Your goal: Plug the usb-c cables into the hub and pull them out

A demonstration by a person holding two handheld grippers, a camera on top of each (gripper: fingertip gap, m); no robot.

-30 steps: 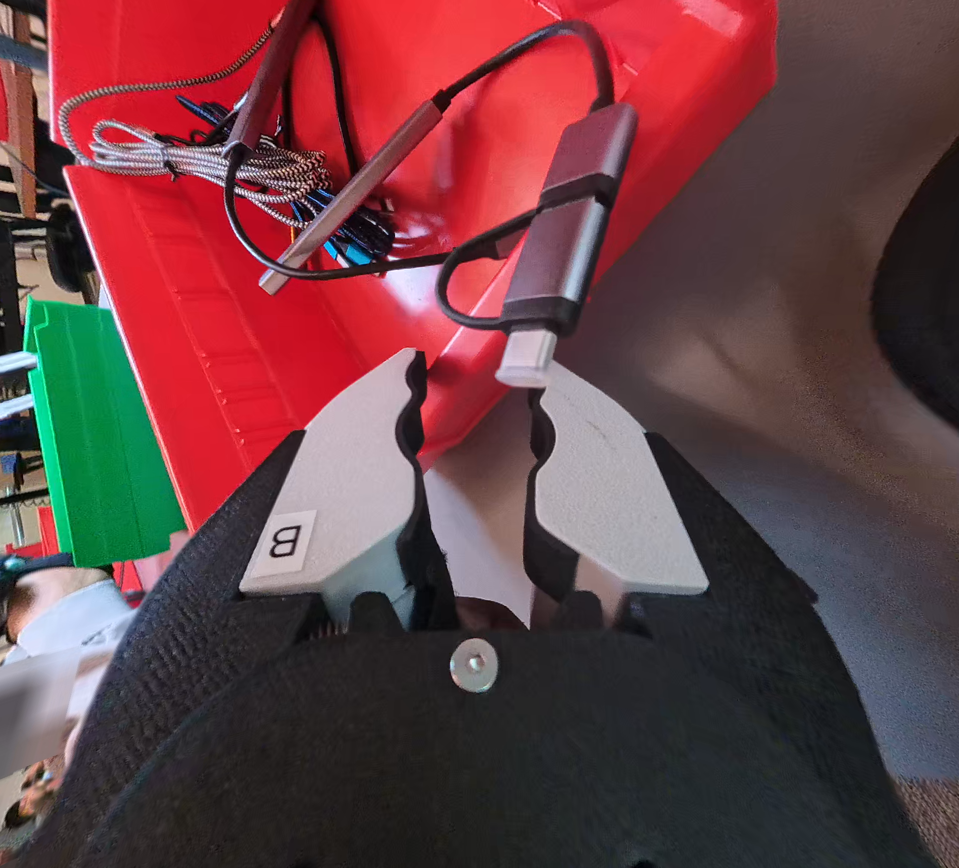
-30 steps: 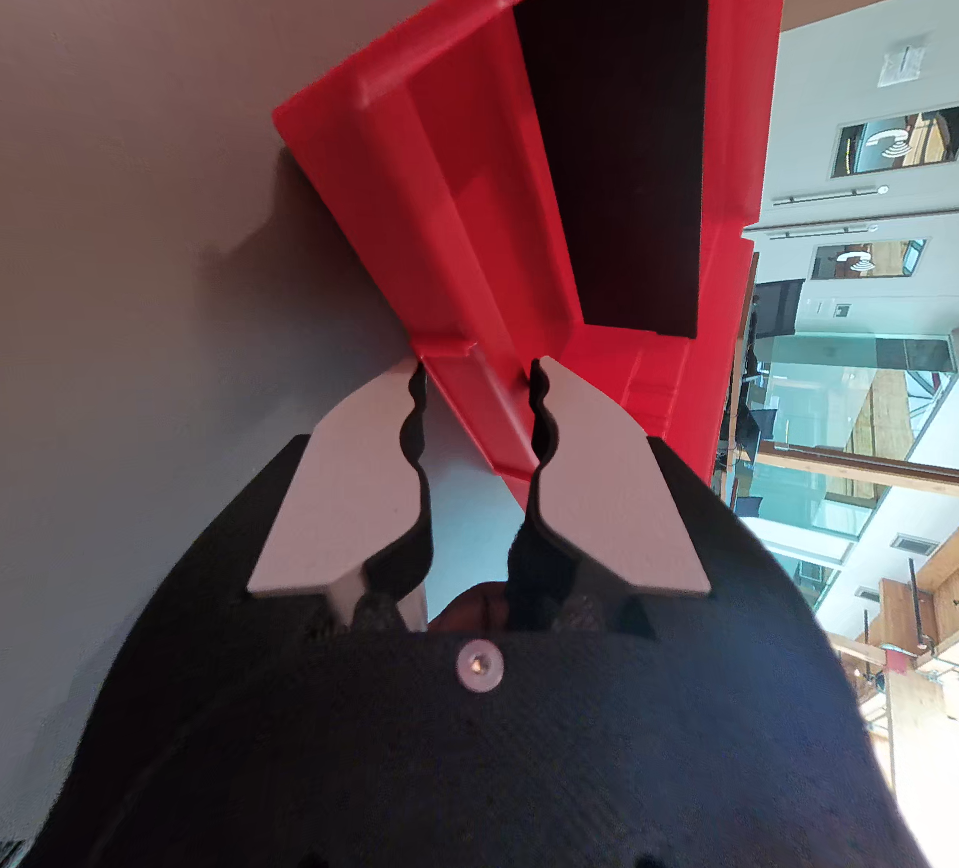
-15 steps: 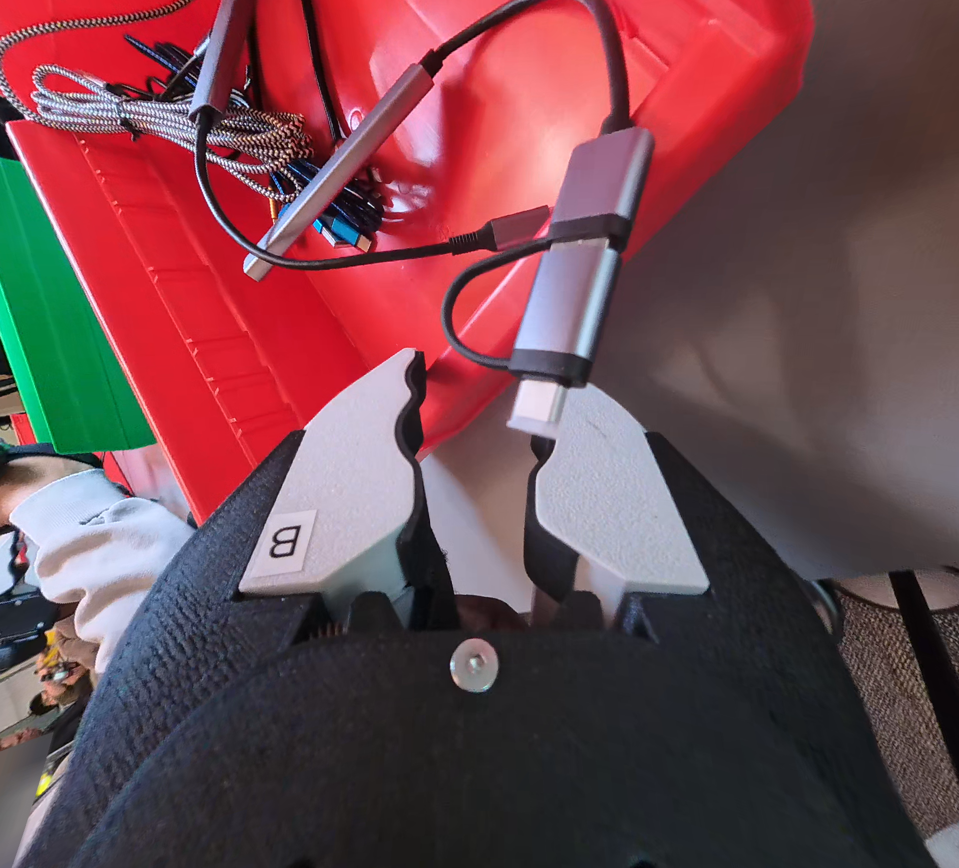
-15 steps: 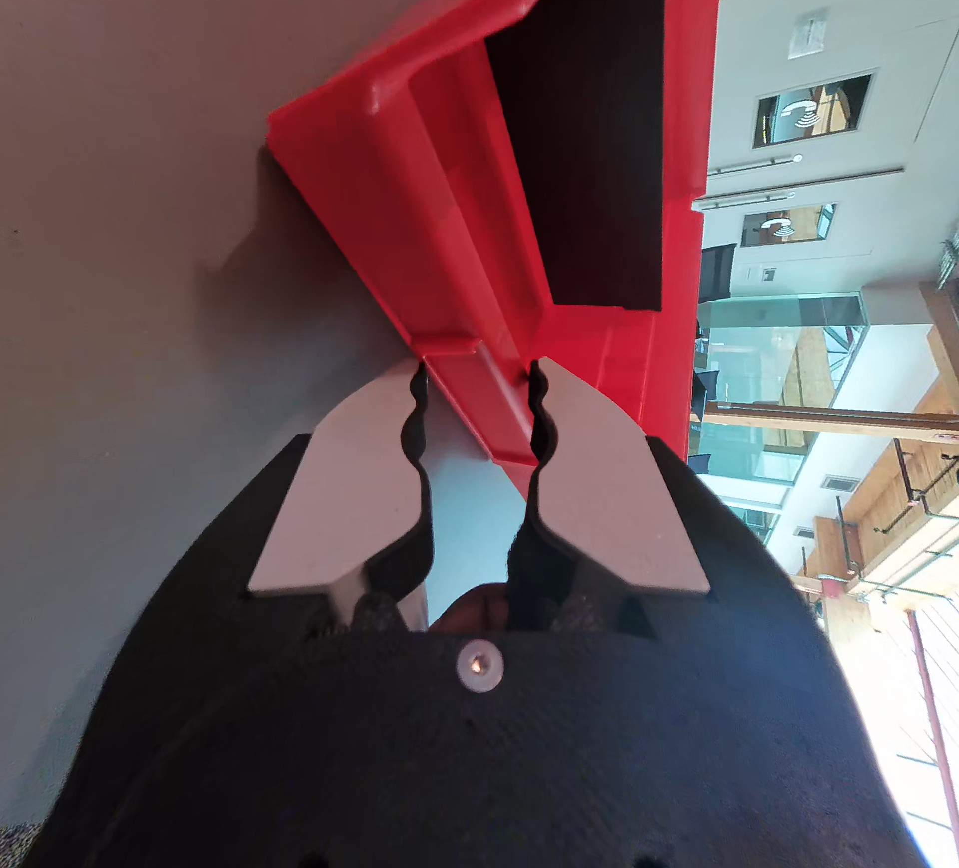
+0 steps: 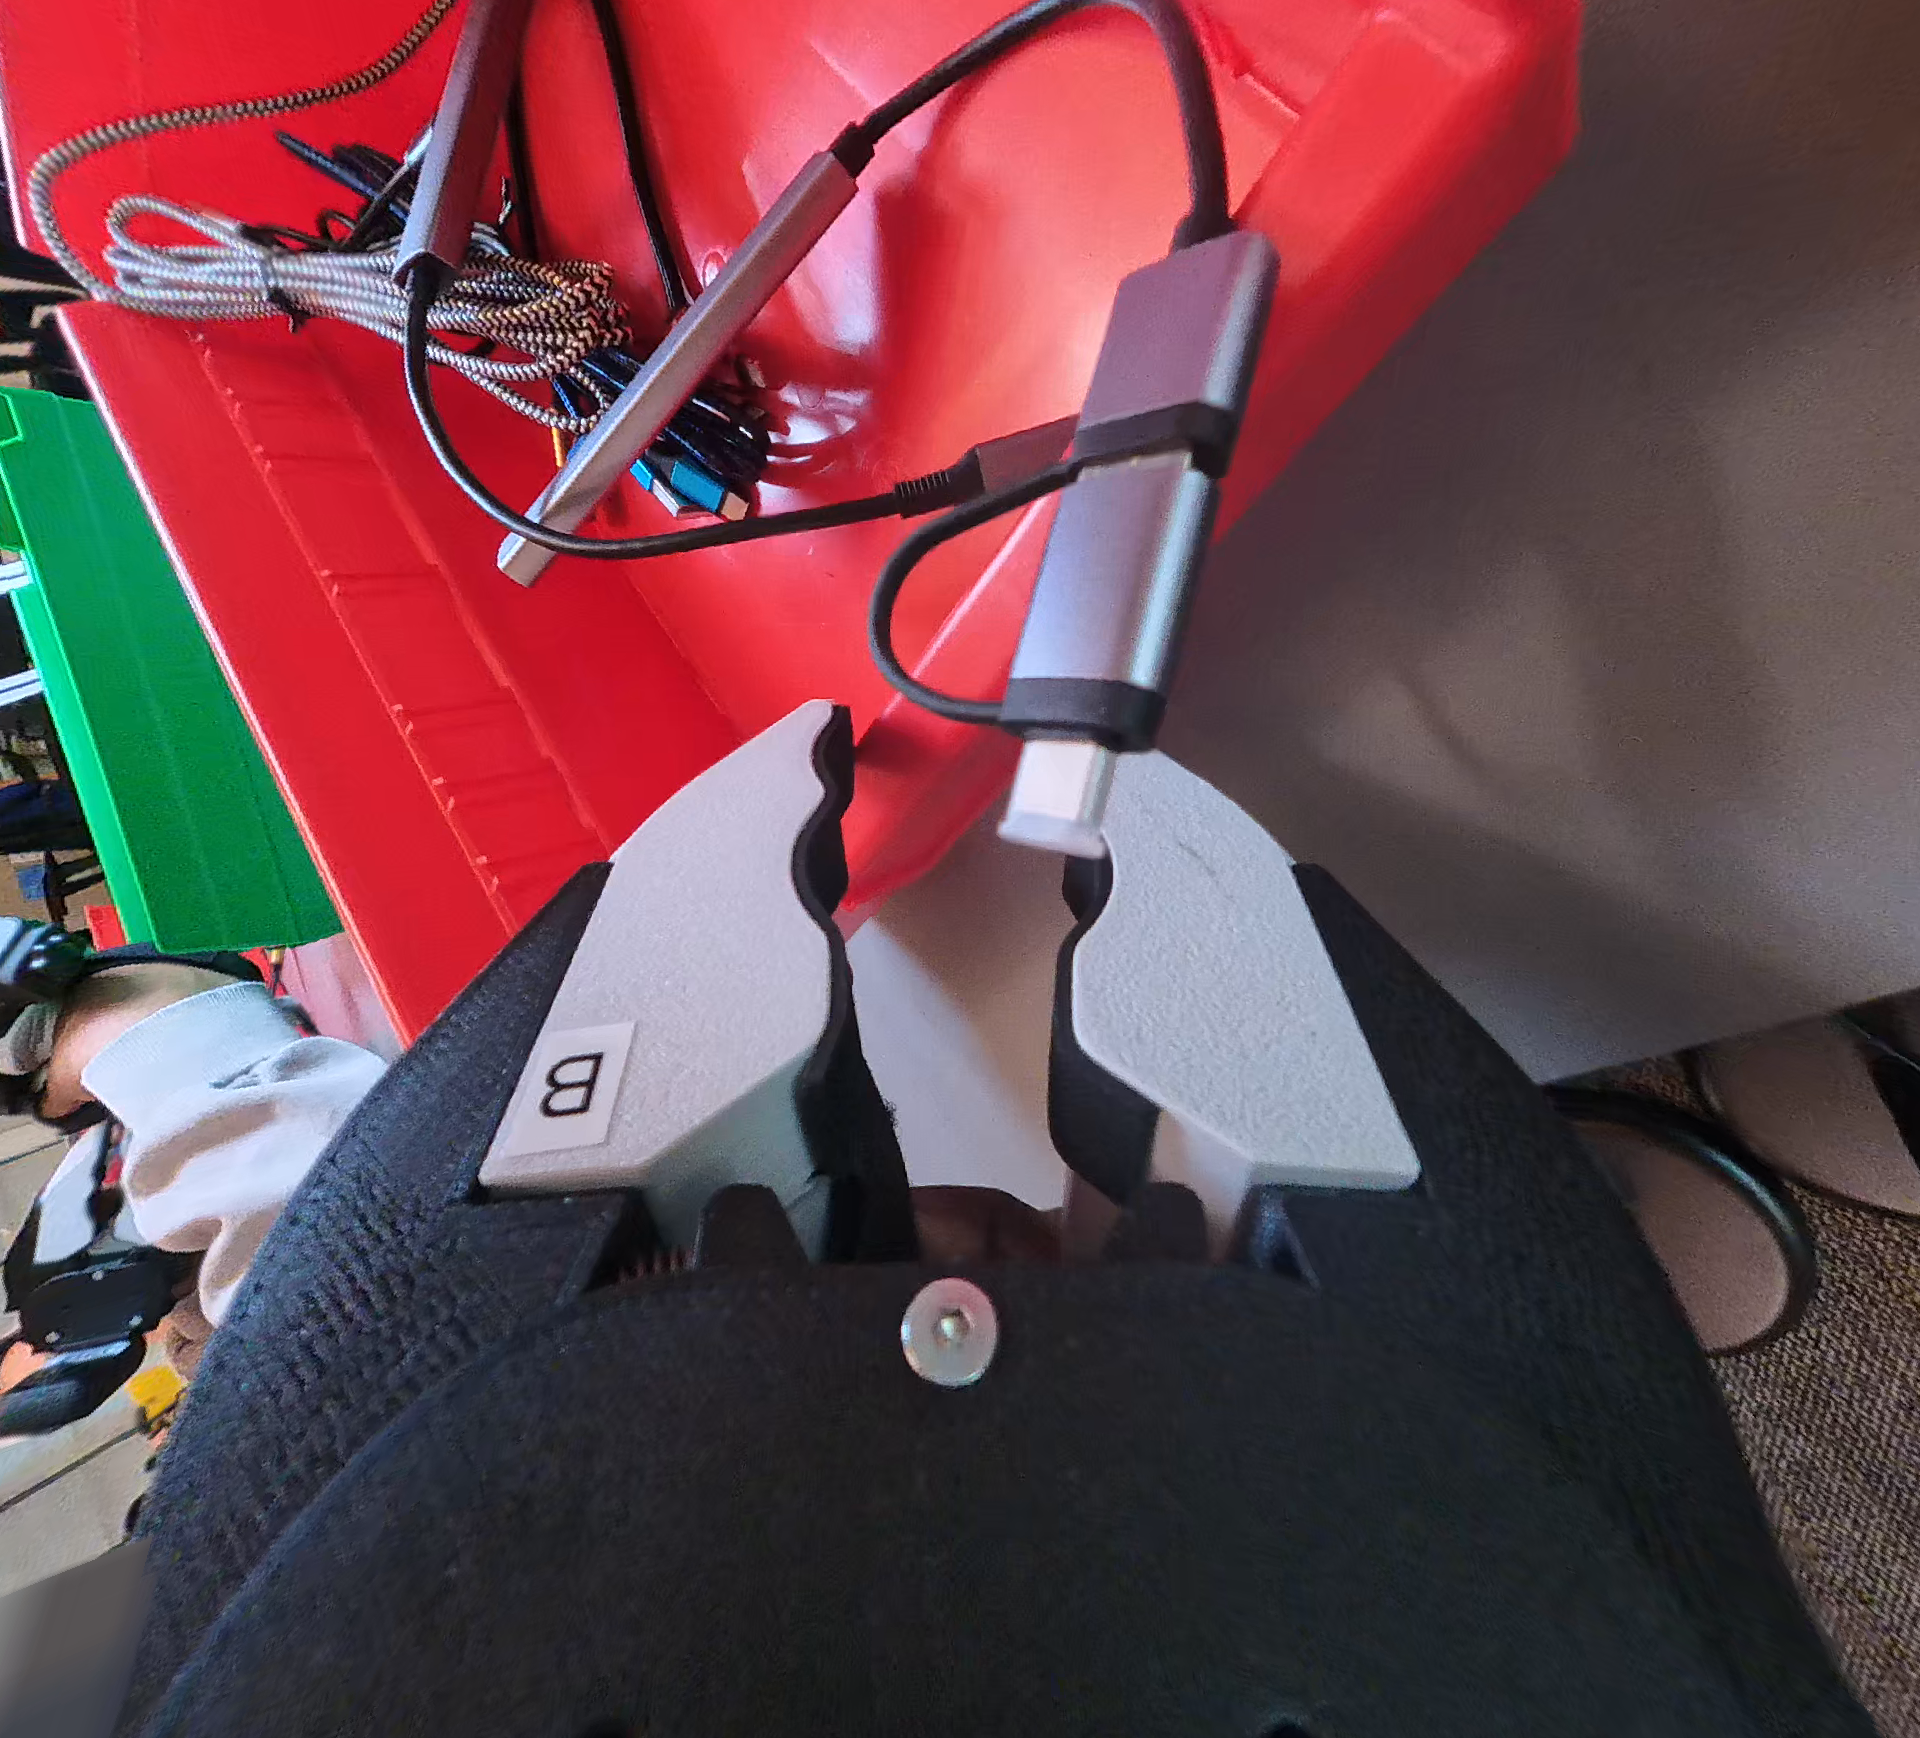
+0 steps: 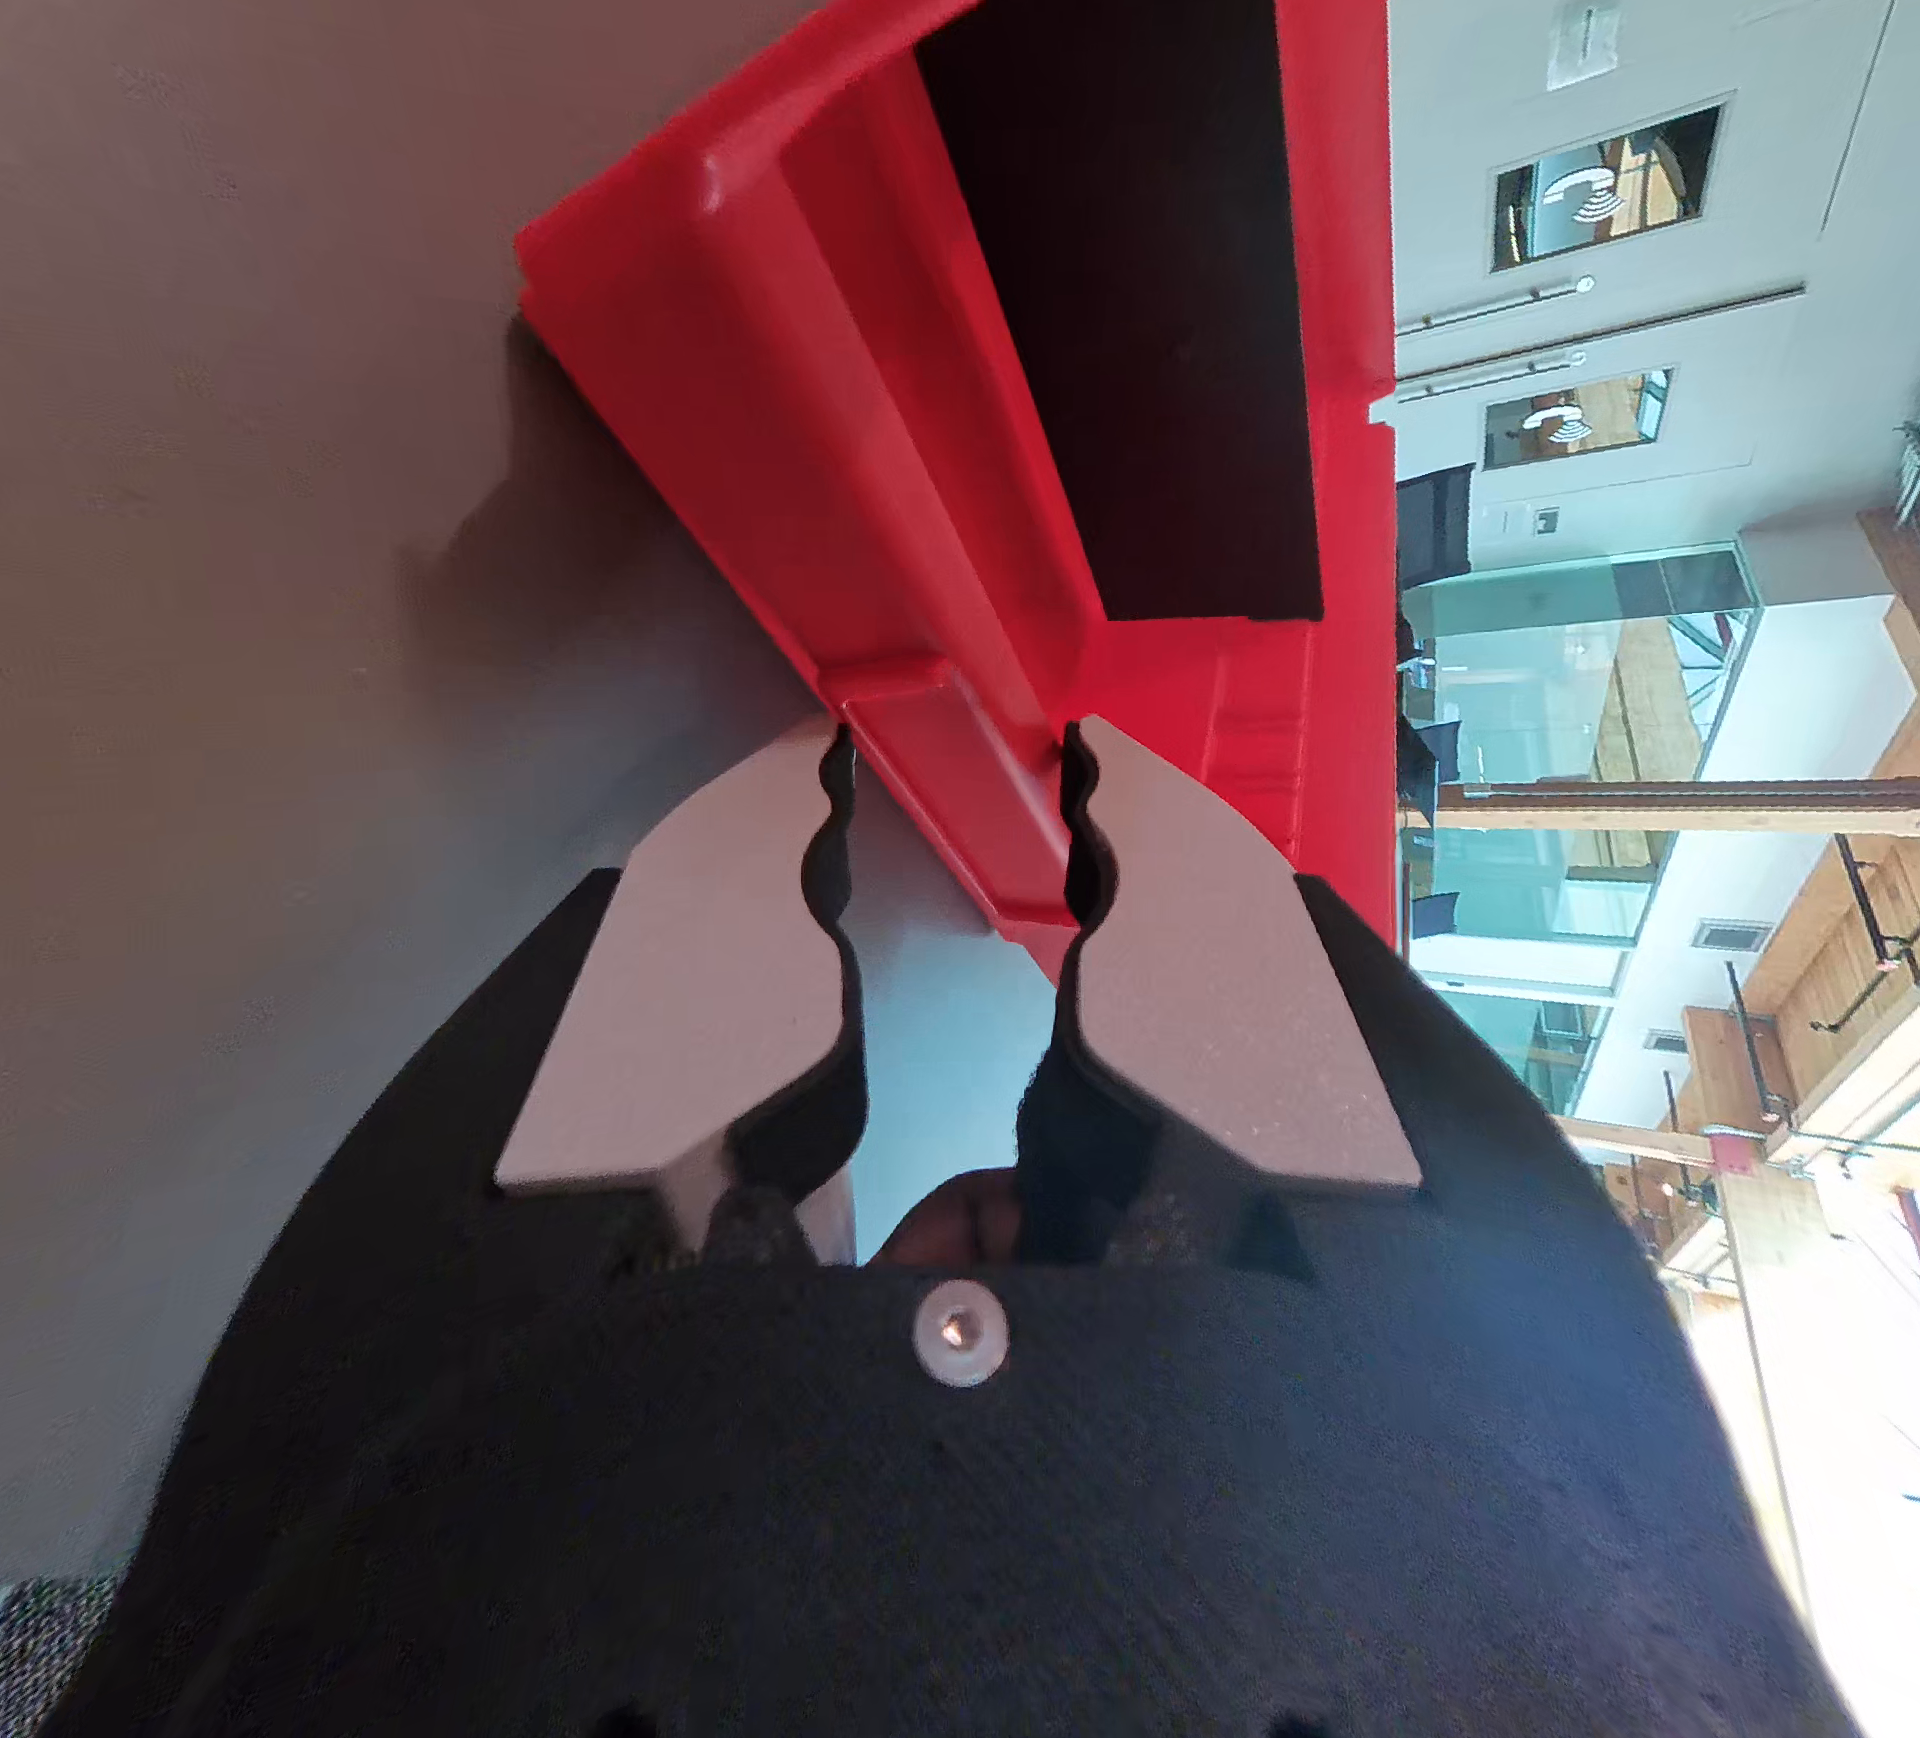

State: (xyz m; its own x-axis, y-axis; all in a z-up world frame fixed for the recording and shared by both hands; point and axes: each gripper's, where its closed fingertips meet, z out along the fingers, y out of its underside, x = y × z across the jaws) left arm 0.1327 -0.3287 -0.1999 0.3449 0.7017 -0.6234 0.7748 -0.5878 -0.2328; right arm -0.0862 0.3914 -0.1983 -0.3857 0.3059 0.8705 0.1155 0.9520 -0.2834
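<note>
Cables and hubs all lie in the red bin (image 5: 1455,130), which sits on a grey table (image 5: 1558,649). From my left claw (image 5: 951,784) I see a tied bundle of braided cable (image 5: 312,275) toward the bin's far corner, with blue-tipped plugs (image 5: 686,473) beside it. Two slim grey hubs lie there: one stick (image 5: 686,369) lies slanted across the bin floor, the other (image 5: 483,57) leans against the far wall. The slanted hub's black lead (image 5: 1143,15) loops over to a stubby grey adapter (image 5: 1143,483) that hangs over the bin's rim, its silver plug tip (image 5: 1055,800) just in front of my right-hand finger (image 5: 1226,961).

Both of my claws are open and hold nothing. My right claw (image 6: 956,805) straddles the bin's outer rim (image 6: 966,805) from the other side (whether the fingers touch the plastic I cannot tell).

I judge that nothing has been plugged yet; the step in hand is taking hold of that adapter. To do it well, I would shift the left claw slightly to the right so the grey body, not the bare plug tip, sits between the fingers, then close across its flat faces. Gripping the tip would hide the part that must enter a port, and a skewed pinch could let it twist. The short black loop (image 5: 904,628) beside the adapter should stay outside the fingers. My right claw could steady the bin by its rim, then go for a hub.
</note>
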